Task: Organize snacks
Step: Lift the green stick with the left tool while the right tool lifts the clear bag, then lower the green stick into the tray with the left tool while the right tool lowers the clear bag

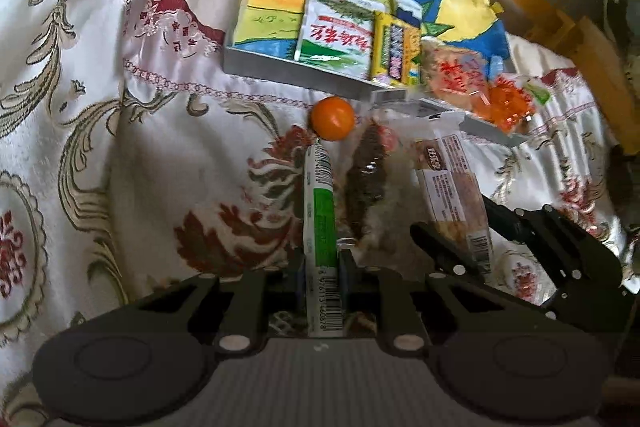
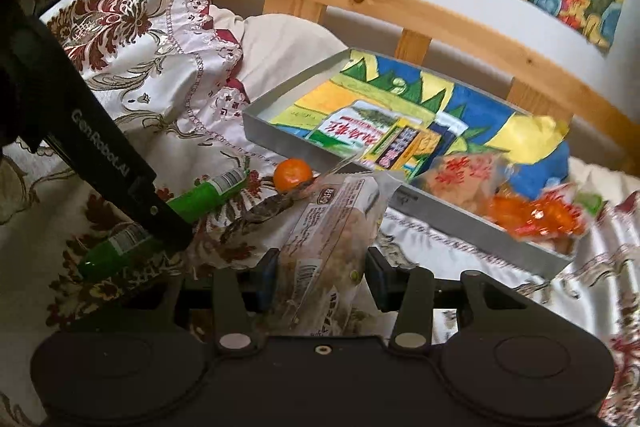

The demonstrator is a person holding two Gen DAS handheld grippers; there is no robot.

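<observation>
Left gripper [image 1: 322, 267] pinched on a green snack stick [image 1: 320, 223], fingers pressed against its sides, stick lifted over the embroidered bedspread [image 1: 120, 147]. Right gripper [image 2: 320, 275] clamped around a clear-wrapped pastry packet [image 2: 332, 227], just short of the grey tray [image 2: 480, 223]. Inside the tray (lined with a bright child's drawing): a white-and-green packet [image 2: 344, 131], a yellow packet [image 2: 400, 147], orange bags [image 2: 532, 215]. Small orange [image 1: 333, 118] on the bed, just beside the tray's near wall.

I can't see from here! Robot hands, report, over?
Left gripper shut on green tube. Right gripper straddling cracker pack, grip unclear. Tray ahead, orange beside it.
</observation>
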